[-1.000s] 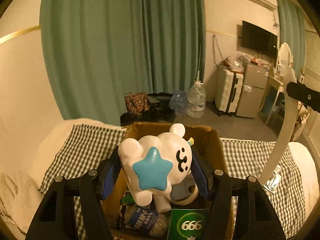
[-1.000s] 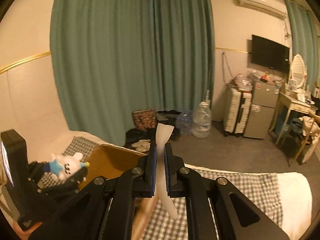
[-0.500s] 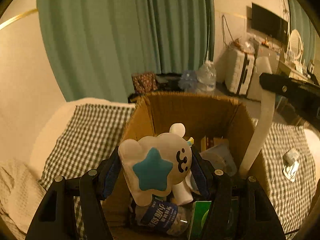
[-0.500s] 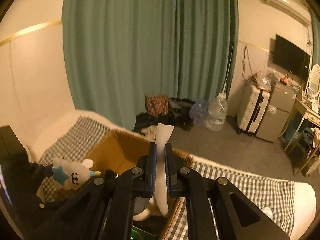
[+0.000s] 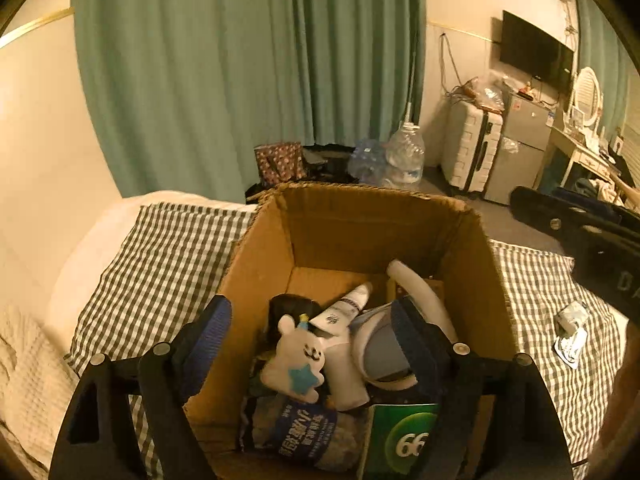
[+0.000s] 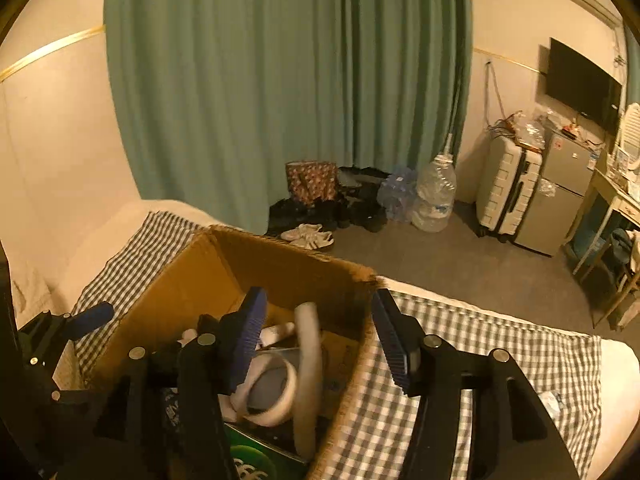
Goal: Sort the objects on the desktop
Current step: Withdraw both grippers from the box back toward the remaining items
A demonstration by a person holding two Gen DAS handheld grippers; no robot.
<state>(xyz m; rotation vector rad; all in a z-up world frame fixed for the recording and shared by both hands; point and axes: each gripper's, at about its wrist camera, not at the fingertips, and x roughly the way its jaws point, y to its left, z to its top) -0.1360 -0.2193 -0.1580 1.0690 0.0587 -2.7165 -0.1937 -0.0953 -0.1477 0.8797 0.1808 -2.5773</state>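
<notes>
Now both tongs opening above cardboard box (image 5: 260, 276).

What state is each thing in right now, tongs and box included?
Left tongs: opening, nothing gripped.
Right tongs: opening, nothing gripped.
Cardboard box: open-topped, partly filled.
Bear toy: released, lying in the box.
White shoehorn: released, leaning inside the box.
Tube: capped, lying in the box.
</notes>
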